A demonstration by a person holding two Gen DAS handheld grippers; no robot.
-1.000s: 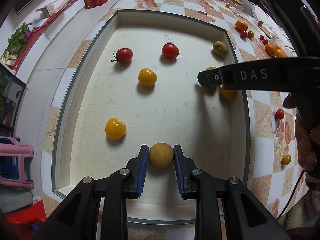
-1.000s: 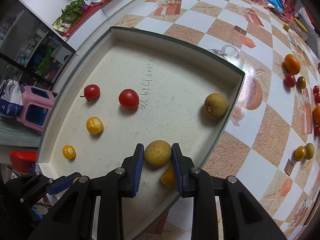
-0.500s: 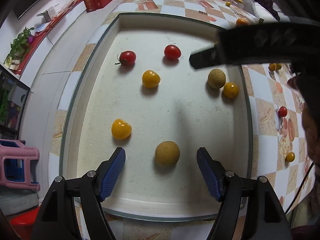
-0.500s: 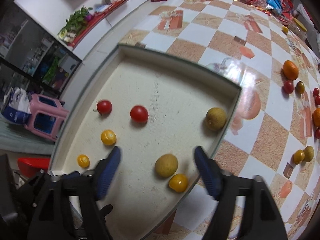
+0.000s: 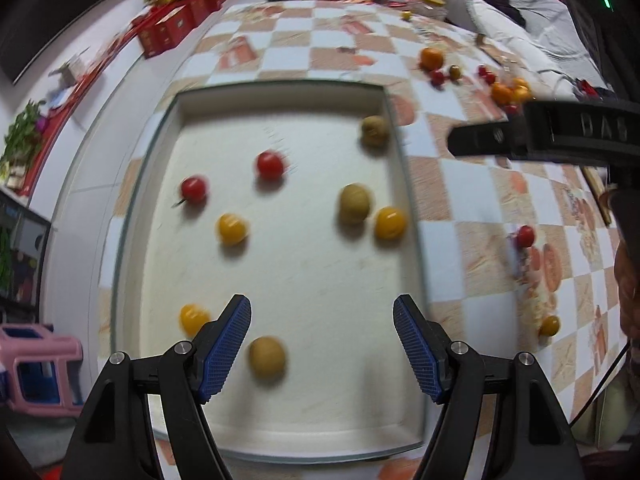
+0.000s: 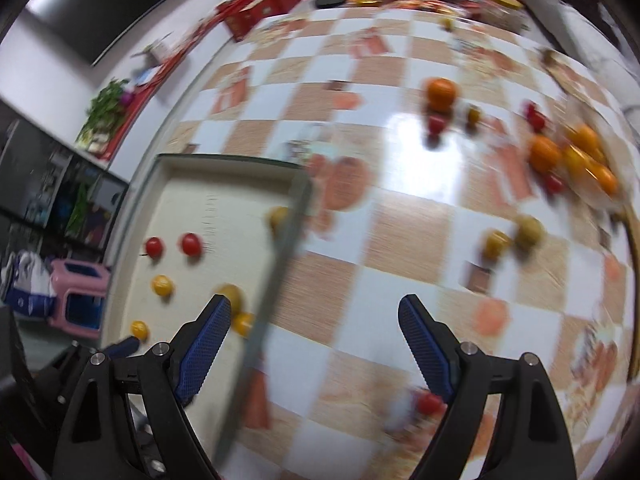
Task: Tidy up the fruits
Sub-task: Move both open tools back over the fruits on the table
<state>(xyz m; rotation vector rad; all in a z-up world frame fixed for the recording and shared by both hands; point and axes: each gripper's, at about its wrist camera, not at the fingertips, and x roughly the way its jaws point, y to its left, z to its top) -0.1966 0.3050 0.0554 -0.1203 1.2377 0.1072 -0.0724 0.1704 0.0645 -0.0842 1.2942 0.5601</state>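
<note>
Left wrist: left claw (image 5: 322,344) gapes, empty, above tray (image 5: 280,438).

Left gripper (image 5: 322,338) points steeply down, jaws wide apart, nothing pressed between the pads. Right gripper (image 6: 314,340) angles down too, jaws opening, gripping nothing, off to the right.

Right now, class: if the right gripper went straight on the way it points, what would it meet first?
Probably the bare checked tablecloth beside the tray. The right gripper is opening and nothing lies between its fingers; depth is unclear.
</note>
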